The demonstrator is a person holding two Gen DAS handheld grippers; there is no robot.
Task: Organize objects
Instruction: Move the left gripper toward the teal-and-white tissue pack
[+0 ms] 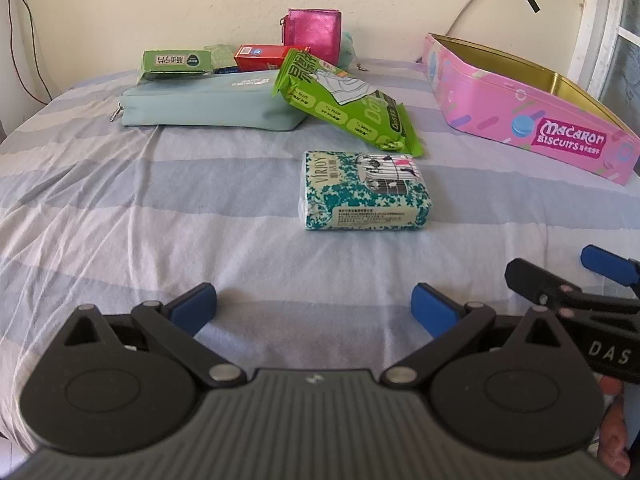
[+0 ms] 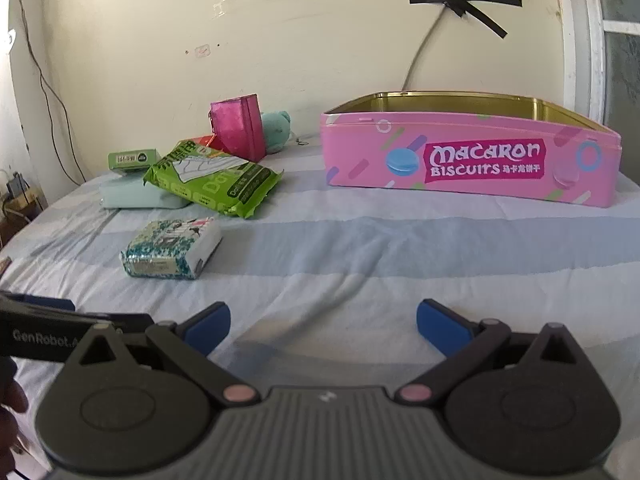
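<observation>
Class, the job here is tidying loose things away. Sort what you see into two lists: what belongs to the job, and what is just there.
Belongs to the job:
pink biscuit tin, open
tissue pack
green wipes packet
pale blue pouch
green box
red box
pink wallet
soft toy

Just there:
striped bedsheet
wall cable
black tape

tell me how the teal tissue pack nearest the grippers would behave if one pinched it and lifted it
The teal tissue pack looks soft and plastic-wrapped, so it would probably squash a little under the pads and might be a bit slippery. It looks light for its size. Lying flat on the striped sheet, it should not roll or tip, though a push could bunch the wrinkled fabric.
</observation>
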